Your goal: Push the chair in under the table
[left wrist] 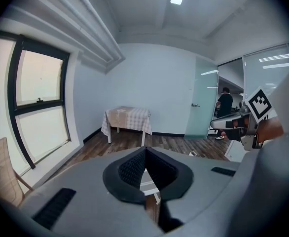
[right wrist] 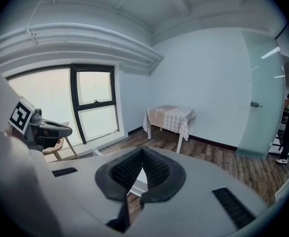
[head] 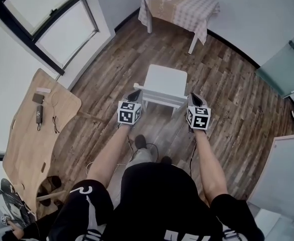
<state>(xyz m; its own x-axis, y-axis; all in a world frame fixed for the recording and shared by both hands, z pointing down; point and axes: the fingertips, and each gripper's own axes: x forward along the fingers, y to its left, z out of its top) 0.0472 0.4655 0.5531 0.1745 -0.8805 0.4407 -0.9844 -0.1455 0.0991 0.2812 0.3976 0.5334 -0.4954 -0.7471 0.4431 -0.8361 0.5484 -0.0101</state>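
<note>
Shoving unevenly with the left claw point(head: 134, 95) and right claw point(head: 196, 100) (both closed, holding nothing) could swivel the chair point(head: 164, 82). It might then miss the table point(head: 179, 6) beyond it.

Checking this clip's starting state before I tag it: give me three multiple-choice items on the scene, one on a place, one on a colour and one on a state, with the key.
1. Where is the chair relative to the table?
A. tucked under it
B. out on the floor, apart from it
C. on top of it

2. What colour is the chair's seat?
A. black
B. white
C. red

3. How do the left claw and right claw stand?
A. both wide open
B. each shut on a chair leg
C. both shut, nothing between them

Key:
1 B, as the head view shows bare floorboards between chair and table.
2 B, as the seat is plain white.
3 C, as each gripper view shows its jaws together and nothing held.
</note>
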